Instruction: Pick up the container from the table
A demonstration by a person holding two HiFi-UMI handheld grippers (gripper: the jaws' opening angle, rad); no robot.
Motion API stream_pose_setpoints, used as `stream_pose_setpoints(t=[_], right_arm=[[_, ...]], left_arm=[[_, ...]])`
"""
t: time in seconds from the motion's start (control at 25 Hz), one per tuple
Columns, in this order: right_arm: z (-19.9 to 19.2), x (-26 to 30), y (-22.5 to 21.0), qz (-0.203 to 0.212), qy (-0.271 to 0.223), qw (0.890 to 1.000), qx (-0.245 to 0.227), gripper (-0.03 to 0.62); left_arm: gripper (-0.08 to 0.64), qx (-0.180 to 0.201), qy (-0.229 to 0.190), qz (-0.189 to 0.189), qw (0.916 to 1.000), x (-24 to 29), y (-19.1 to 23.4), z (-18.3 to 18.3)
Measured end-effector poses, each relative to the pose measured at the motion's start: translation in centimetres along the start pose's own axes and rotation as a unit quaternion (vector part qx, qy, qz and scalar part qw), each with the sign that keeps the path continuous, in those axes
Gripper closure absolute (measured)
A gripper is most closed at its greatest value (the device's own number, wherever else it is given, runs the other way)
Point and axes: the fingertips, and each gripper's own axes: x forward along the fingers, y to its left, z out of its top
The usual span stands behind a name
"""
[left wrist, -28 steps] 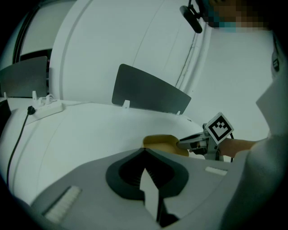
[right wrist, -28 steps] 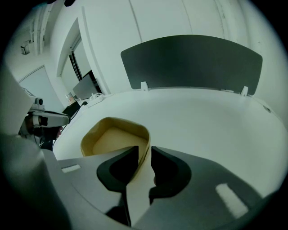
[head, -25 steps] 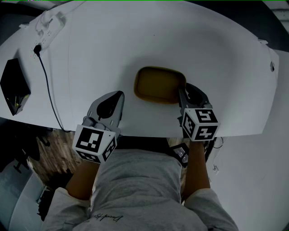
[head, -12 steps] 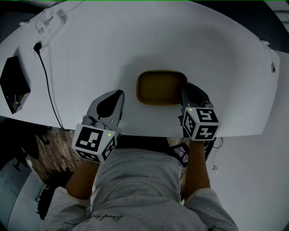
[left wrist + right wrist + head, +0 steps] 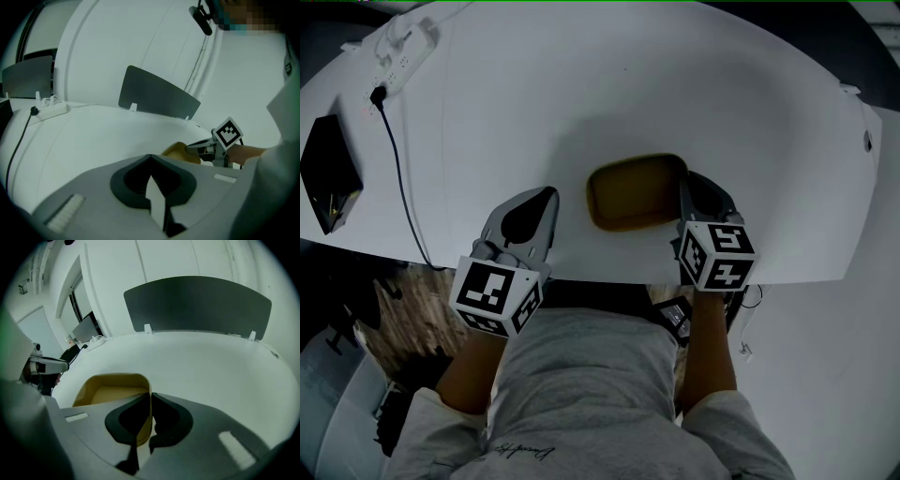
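Observation:
A shallow yellow container (image 5: 636, 192) with rounded corners lies on the white table (image 5: 581, 94) near its front edge. My right gripper (image 5: 684, 192) is at the container's right end. Its jaws have just been closing and now pinch the thin right wall (image 5: 150, 401) between the dark pads, with the container's hollow (image 5: 112, 392) to their left. My left gripper (image 5: 549, 197) rests on the table left of the container, apart from it, shut on nothing. From the left gripper view the container (image 5: 180, 151) shows partly behind the jaws, with the right gripper (image 5: 197, 149) on it.
A white power strip (image 5: 398, 47) sits at the far left of the table, and its black cable (image 5: 398, 169) runs to the front edge. A black device (image 5: 328, 178) lies at the left edge. Grey divider panels (image 5: 197, 303) stand along the table's far rim.
The right gripper's jaws have come together on the container's right wall. The container has shifted slightly toward the front edge. The left gripper has not moved.

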Motion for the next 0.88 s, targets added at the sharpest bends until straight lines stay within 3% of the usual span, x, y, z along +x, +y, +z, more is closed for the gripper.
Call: stream_pose_setpoints(t=[0.88], right_arm=[[0.9, -1.8, -0.2, -0.004, -0.014, 1.0, 0.002, 0.568]], left_arm=[[0.56, 0.003, -0.017, 0.0, 0.9998, -0.8, -0.7, 1.1]])
